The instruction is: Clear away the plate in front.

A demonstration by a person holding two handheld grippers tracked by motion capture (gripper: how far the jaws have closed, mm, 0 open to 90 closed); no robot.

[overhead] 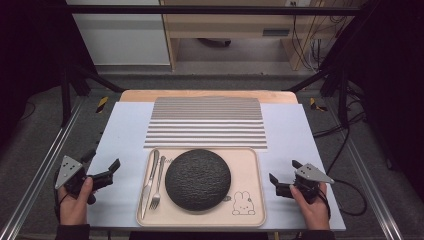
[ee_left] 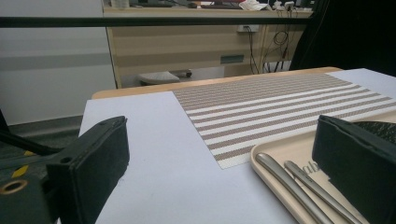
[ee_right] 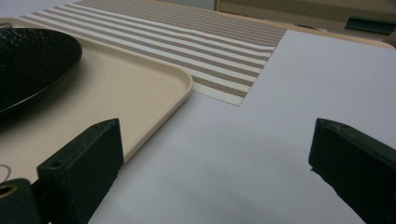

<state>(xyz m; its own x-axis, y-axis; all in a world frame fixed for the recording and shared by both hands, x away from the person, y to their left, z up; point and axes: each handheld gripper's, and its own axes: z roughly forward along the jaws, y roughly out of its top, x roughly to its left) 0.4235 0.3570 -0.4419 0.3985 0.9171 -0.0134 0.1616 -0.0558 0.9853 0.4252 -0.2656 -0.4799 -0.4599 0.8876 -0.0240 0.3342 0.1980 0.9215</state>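
A beige tray lies at the table's near edge, with a rabbit drawing in its near right corner. On it rests a round black textured plate, and to the plate's left lie a knife and a fork. Behind the tray is a striped placemat. My left gripper is open, held left of the tray; its view shows the knife and fork handles. My right gripper is open right of the tray, with the tray rim and plate ahead-left.
The table is covered by a pale blue-grey sheet. A wooden table edge shows at the back. Black frame struts rise at both sides, and cables trail on the floor to the right.
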